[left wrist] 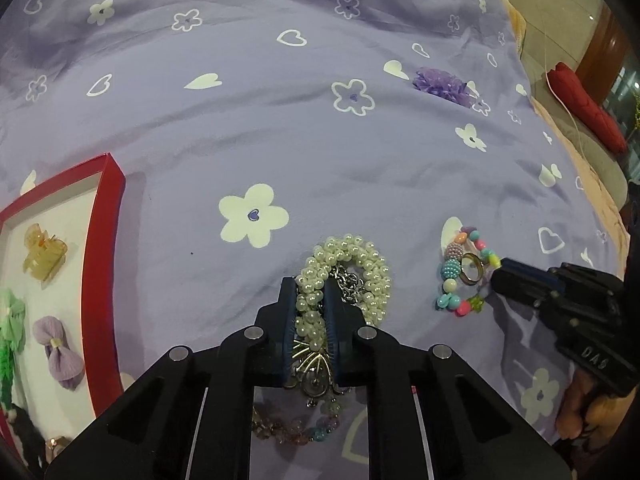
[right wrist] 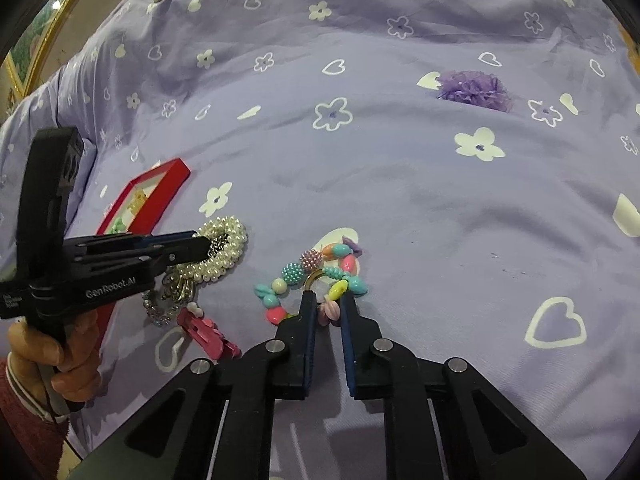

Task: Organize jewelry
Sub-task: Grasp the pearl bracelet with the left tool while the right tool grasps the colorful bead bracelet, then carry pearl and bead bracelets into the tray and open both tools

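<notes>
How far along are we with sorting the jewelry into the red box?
Done: the red box already holds a yellow hair claw, a purple bow and a green bow.
In hand: the left claw is shut on the pearl bracelet; the right claw is shut on the colourful bead bracelet.
Left: the ring, silver pendant, crystal bracelet, pink clip and purple flower.

Dim-ish indoor light, soft shadows, fisheye-warped edges.

White pearl bracelet [left wrist: 352, 276] and pastel beaded bracelet [left wrist: 466, 270] — a gold ring [left wrist: 472, 272] inside it — lie near each other on the bedspread.
</notes>
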Available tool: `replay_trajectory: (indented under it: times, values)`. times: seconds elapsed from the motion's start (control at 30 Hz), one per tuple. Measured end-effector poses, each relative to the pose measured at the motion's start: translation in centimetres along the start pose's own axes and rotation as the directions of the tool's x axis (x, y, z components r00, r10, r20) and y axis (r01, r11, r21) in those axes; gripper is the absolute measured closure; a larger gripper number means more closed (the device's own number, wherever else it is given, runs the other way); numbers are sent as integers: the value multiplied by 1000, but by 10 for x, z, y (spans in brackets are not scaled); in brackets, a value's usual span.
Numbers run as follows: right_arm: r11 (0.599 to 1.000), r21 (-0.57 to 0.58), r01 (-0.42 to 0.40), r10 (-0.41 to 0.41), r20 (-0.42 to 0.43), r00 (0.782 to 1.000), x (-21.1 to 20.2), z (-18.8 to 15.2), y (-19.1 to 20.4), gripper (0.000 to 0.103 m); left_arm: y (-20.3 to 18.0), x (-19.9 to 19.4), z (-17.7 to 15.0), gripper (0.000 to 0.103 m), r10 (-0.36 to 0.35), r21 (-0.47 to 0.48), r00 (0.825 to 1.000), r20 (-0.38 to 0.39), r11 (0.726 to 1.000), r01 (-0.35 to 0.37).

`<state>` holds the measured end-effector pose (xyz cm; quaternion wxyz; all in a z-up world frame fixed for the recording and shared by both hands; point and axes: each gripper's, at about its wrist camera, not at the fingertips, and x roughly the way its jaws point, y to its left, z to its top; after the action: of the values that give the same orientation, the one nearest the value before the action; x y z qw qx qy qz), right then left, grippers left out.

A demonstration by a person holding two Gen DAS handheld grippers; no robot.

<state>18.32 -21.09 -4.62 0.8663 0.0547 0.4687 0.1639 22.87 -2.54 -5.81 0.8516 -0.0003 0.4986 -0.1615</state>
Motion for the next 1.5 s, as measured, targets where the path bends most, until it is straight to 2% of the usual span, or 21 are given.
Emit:
replay_trajectory:
  times: [0.23,0.63,1.03,1.5]
  values:
    - [999,21,-37,36,58,998,-23,5,-1,93,5,-22,-6,94,-43,-36,998,49,998,44]
    - [995,-25,-98,100,119,988,-44,24,36,94,28,-73,-20,94,-33,-106,989,144,993,48]
    - [978,-112,-174,188,125,974,-42,39,98,94,83,-121,-48,94,40,-215,977,208,977,6]
    - [934,-211,-288,305,52,951,-9,45,182,94,161,-144,-84,94,132,-381,968,213,923,-42]
